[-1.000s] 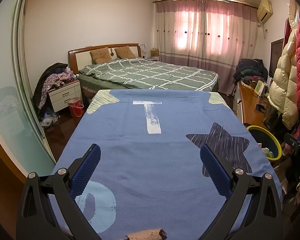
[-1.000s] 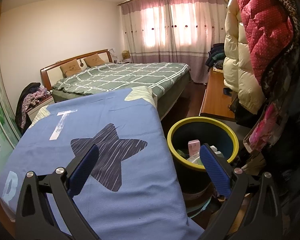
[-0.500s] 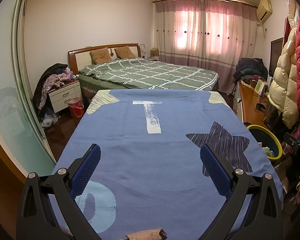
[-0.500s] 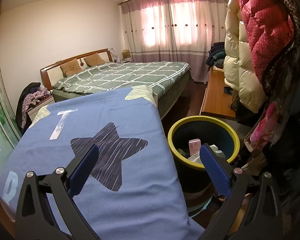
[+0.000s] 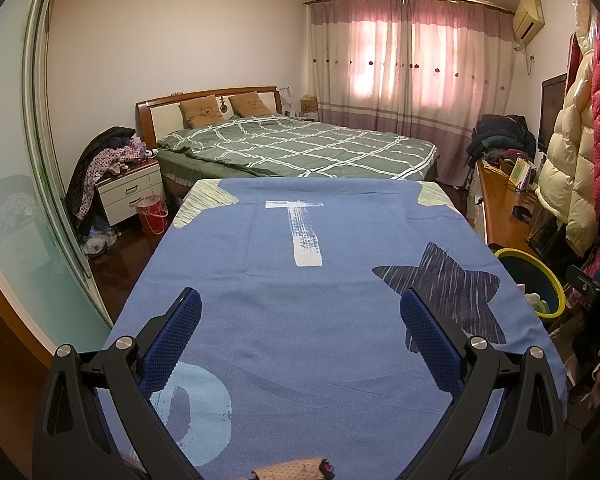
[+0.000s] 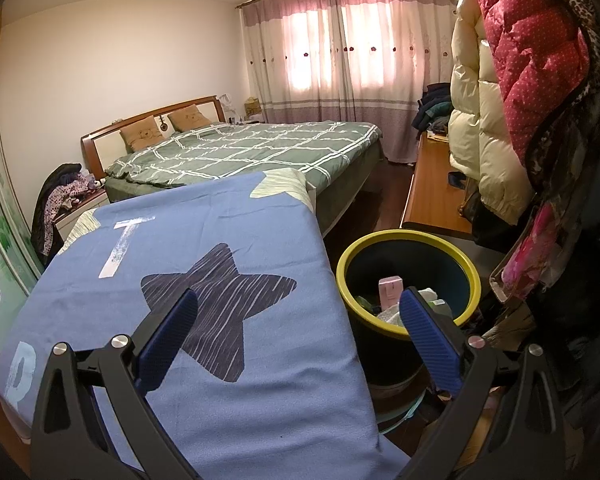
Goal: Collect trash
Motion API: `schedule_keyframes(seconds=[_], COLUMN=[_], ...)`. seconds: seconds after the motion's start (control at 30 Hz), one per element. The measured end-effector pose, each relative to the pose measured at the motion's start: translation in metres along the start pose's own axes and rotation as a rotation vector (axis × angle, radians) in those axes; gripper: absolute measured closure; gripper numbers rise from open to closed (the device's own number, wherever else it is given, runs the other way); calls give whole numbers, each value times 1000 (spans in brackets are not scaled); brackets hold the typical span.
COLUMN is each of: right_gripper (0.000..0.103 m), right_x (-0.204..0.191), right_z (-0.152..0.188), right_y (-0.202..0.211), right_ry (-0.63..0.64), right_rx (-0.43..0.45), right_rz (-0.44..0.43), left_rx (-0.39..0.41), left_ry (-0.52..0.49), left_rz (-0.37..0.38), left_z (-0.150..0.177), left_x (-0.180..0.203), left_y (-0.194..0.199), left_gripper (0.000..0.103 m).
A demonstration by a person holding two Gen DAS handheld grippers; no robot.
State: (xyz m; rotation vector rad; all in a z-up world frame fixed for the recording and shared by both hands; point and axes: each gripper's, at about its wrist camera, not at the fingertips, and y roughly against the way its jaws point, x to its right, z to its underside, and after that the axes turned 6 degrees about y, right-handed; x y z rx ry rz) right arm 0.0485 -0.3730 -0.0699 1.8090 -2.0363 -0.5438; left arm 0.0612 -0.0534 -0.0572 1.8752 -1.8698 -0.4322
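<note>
Unchanged from moments before: left tongs (image 5: 300, 336) and right tongs (image 6: 298, 328) both agape, empty. Blue-covered bench (image 5: 340, 300) bare; bin (image 6: 408, 280) beside it holds trash; collection apparently complete.

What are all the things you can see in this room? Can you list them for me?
blue cloth: one, blue with a dark star and a white T, spread flat in front of both grippers
trash bin: one, dark with a yellow rim, right of the blue cloth, holding a pink box and other scraps
bed: one, green checked cover, behind the blue cloth
pillows: two, tan, at the headboard
nightstand: one, white, left of the bed, clothes piled on top
red bucket: one, on the floor by the nightstand
curtains: pink and cream, drawn over the window
puffy coats: cream and red, hanging on the right
left gripper: open, empty
right gripper: open, empty
</note>
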Motion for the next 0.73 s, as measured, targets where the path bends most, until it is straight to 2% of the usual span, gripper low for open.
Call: schedule_keyframes(seconds=[0.5, 0.63, 0.73], right_gripper=[7, 7, 7], right_x=[-7, -18, -33], right_z=[-1, -12, -24], right_y=[-14, -37, -67], right_ry=[7, 18, 35], right_rx=[-22, -52, -101], right_rz=[-21, -70, -121], left_rx=[-43, -110, -138], left_ry=[12, 11, 3], left_rz=[7, 17, -6], left_z=[-1, -10, -19], left_x=[-7, -12, -17], left_y=[-24, -58, -88], left_gripper=[5, 5, 5])
